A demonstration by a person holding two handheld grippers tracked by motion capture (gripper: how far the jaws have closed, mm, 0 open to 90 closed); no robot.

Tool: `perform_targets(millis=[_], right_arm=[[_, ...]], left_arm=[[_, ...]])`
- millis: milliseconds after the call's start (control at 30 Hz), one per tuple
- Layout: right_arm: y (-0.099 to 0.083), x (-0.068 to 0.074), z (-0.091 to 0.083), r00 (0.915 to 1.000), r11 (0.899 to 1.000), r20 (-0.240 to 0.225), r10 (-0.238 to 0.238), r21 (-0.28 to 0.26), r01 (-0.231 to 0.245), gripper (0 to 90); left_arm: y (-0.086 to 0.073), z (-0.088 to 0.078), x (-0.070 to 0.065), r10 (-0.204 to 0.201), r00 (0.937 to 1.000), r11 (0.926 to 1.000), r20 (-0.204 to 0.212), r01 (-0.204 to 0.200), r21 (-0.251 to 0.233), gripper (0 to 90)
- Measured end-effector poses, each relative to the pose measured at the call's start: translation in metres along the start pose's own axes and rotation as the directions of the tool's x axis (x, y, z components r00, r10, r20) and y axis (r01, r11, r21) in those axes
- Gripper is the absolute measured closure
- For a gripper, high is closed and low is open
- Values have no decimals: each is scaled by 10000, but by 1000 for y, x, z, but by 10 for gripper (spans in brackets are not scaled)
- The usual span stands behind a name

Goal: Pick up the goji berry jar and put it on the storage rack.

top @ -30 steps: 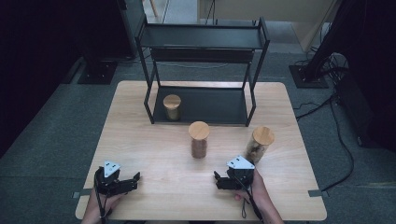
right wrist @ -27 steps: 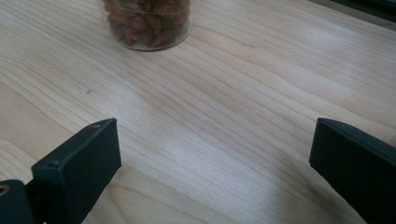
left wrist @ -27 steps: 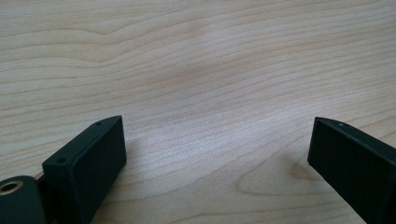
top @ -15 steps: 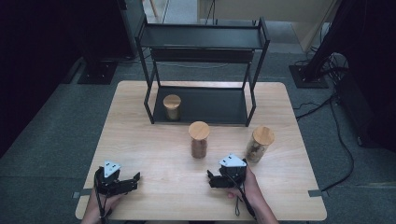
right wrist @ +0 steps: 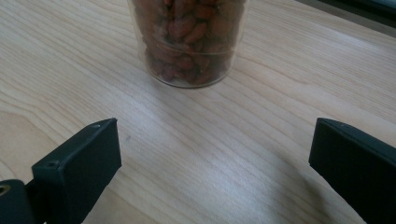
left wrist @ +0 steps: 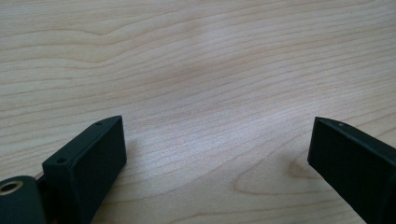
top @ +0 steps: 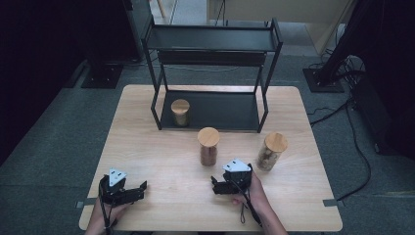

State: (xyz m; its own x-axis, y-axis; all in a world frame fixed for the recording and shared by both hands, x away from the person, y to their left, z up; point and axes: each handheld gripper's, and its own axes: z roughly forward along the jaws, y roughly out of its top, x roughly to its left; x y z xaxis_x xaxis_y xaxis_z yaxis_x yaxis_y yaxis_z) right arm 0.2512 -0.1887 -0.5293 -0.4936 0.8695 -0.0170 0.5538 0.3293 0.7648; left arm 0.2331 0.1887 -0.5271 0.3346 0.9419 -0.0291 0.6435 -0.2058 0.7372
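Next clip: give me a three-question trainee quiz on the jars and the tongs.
1. True or false: both tongs, the left tongs and the right tongs, are open and hold nothing.
2. How many cork-lidded jars stand on the table outside the black rack?
3. Which jar is nearest the right tongs? A: the jar inside the rack; B: the middle jar; C: the right jar.

Key: 1 true. 2 two. 3 B; in the right gripper view it shows as a clear jar of brown nuts just ahead of the open jaws.
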Motion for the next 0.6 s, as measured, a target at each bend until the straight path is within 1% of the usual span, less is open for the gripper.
perform_targets(millis=[267,600], right_arm=[[9,3,5,9999,10000,-158,2,-33,-2,34],[26,7,11,9999,9998,-159,-64,-201,60,35]], left_arm=[[0,0,0,30,10000,10000,0,-30,11,46],[0,0,0,32,10000,10000,3,-32,10,46]])
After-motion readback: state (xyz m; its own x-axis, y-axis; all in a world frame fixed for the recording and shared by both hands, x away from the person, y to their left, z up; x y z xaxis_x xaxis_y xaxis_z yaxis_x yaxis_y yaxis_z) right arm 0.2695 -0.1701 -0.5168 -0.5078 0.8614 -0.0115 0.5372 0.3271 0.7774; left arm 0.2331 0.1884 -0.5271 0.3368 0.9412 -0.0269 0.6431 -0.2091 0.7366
